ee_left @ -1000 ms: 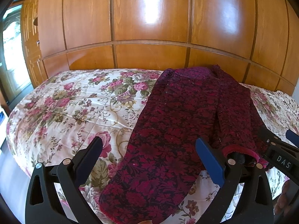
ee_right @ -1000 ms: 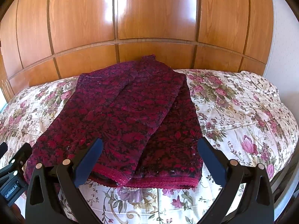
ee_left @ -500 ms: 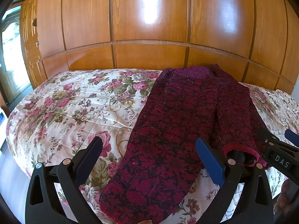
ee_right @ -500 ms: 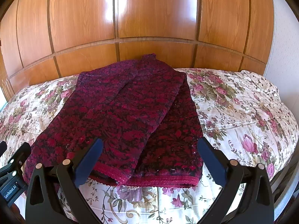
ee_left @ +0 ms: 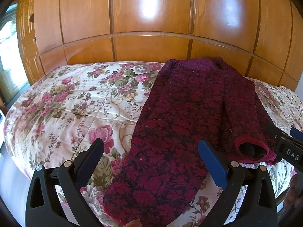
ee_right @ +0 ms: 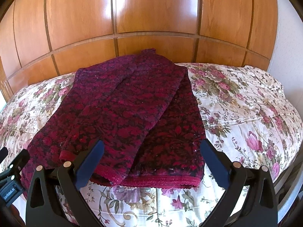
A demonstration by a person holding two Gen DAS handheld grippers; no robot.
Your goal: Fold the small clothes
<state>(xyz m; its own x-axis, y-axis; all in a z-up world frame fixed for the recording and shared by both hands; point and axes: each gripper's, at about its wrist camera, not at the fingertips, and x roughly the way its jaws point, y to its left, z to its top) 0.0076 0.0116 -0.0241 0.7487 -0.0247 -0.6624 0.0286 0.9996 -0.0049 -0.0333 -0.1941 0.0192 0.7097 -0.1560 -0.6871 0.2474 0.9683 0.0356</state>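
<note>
A glossy panelled wooden headboard [ee_left: 151, 43] rises behind a bed covered by a cream quilt [ee_left: 62, 109] printed with pink roses and green leaves; a white wall [ee_right: 287, 37] stands at the right side of the right wrist view, and bright daylight shows at the far left edge of the left wrist view. A dark red garment [ee_right: 128, 113] with a black floral pattern lies flat on the quilt, running from the headboard end toward the near edge of the bed, one sleeve folded across its front so that the crimson-trimmed cuff [ee_left: 251, 149] rests near the hem [ee_right: 161, 179]. The left gripper [ee_left: 151, 162] hovers low over the near left part of the garment, its black arms and blue-padded jaws spread wide with nothing between them. The right gripper [ee_right: 151, 162] hangs over the hem, jaws likewise wide apart and holding nothing, the folded sleeve and the crimson hem band lying in the gap between its fingers. Each gripper appears at the edge of the other's view: the right one at the right side of the left wrist view just beside the cuff, the left one at the lower left of the right wrist view. Part of a hand [ee_left: 292, 194] shows at the lower right of the left wrist view.
</note>
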